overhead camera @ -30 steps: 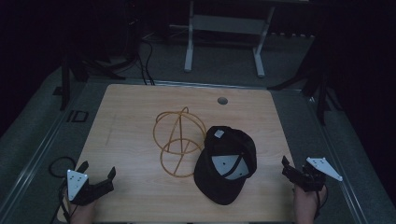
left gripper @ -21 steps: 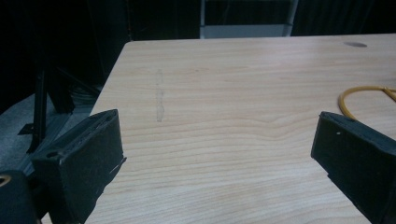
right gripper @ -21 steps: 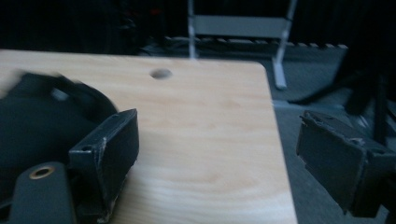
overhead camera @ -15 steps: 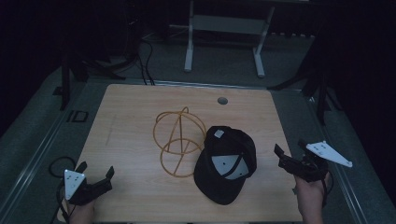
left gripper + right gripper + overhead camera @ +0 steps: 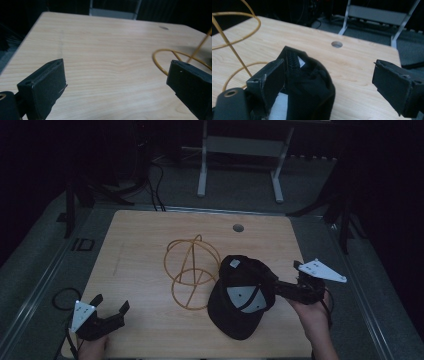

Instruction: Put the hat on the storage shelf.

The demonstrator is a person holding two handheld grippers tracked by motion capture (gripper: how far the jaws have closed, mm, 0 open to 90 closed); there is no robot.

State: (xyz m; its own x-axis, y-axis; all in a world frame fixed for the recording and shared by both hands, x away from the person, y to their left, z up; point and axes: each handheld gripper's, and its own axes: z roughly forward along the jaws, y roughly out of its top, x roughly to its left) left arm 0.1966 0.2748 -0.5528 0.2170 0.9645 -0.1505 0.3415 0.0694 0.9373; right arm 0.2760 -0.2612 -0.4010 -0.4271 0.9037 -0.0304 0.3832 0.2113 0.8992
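A black cap [image 5: 240,295] lies upside down on the wooden table [image 5: 145,235], right of centre, with white labels showing inside it. A gold wire stand [image 5: 192,272] sits just to its left. My right gripper [image 5: 285,276] is open at the cap's right edge. In the right gripper view the cap's rear [image 5: 309,82] lies against the inner side of the left jaw, and the right jaw stands well apart from it over bare wood. My left gripper [image 5: 111,301] rests open at the table's near left corner, with nothing between its jaws [image 5: 117,75].
A round cable hole [image 5: 238,227] is in the table's far side. Beyond the table stands a white-legged frame [image 5: 240,150] on a dark floor, with cables at the far left. A cable loop [image 5: 62,297] lies off the table's left edge.
My right gripper has moved left from the table's right edge to the cap, its jaw now against the cap's rear. The left gripper has barely shifted.
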